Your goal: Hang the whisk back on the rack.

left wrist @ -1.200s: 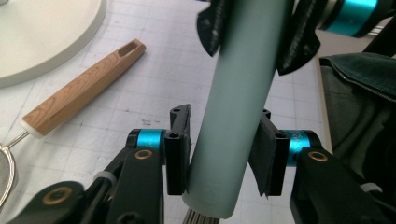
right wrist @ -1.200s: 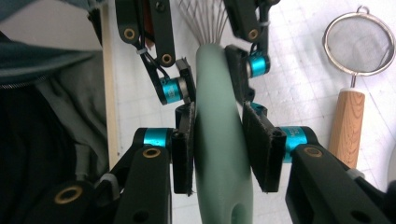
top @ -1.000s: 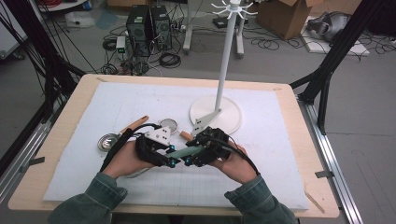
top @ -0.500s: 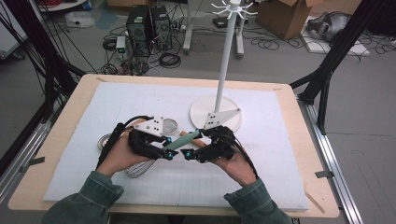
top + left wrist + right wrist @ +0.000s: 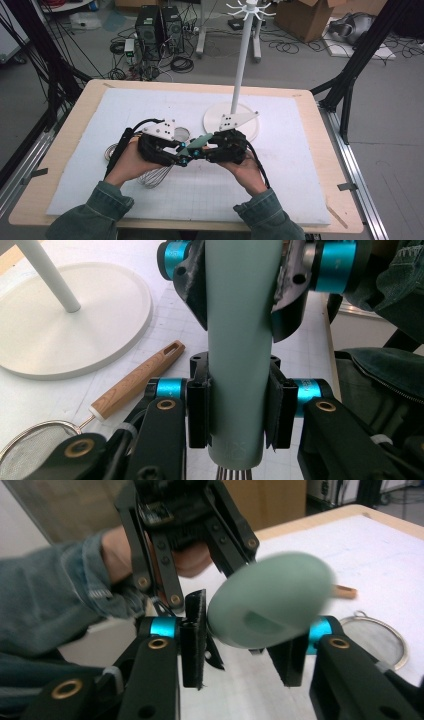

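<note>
No readable word, brand name or number is showing anywhere in these views. A small embossed mark is sitting near the lower end of the pale green plastic whisk handle (image 5: 239, 365) in the left gripper view, just above the wires, but it is staying too faint and small to make out. The white gridded mat (image 5: 280, 165) on the table is carrying only plain ruled lines, with no figures along them.

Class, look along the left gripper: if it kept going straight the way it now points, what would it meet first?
Most likely the right gripper. The left gripper is shut on the whisk's green handle, and just ahead along that handle the right gripper's jaws flank it. Depth is hard to judge, but nothing else lies between.
</note>
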`<control>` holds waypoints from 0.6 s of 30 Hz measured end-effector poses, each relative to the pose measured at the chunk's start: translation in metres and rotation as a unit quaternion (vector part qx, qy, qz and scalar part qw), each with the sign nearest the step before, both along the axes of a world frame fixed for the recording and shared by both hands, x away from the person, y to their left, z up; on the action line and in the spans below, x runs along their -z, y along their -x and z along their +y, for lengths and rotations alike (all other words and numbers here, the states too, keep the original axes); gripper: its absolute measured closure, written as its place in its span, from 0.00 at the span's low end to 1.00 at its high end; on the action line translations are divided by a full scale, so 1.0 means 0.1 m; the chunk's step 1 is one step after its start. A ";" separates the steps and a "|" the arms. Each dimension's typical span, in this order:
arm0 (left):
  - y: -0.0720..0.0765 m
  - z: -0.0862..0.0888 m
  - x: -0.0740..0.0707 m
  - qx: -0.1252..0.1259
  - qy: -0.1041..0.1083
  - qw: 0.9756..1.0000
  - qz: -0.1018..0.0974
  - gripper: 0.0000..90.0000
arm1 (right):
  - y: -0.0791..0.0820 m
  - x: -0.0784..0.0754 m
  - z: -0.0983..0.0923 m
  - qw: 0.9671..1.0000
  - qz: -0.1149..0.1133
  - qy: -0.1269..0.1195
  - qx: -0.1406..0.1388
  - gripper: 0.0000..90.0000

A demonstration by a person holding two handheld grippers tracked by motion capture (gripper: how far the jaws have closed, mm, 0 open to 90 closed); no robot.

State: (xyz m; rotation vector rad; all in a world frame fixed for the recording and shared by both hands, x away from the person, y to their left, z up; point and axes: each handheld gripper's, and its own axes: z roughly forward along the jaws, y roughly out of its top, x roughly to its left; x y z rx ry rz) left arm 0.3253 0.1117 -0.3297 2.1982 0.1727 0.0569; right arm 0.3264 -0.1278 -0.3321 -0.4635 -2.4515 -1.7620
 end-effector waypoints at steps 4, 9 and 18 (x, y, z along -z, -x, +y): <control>0.00 0.02 -0.01 -0.008 0.012 1.000 0.004 0.76 | -0.01 -0.03 0.02 1.000 0.011 -0.005 0.004 0.73; 0.00 0.08 -0.06 -0.030 0.023 0.999 -0.002 0.68 | 0.02 -0.12 0.07 1.000 0.012 -0.002 0.025 0.73; 0.02 0.13 -0.10 -0.035 0.039 0.999 -0.004 0.76 | 0.07 -0.29 0.14 0.998 0.009 -0.003 0.061 0.73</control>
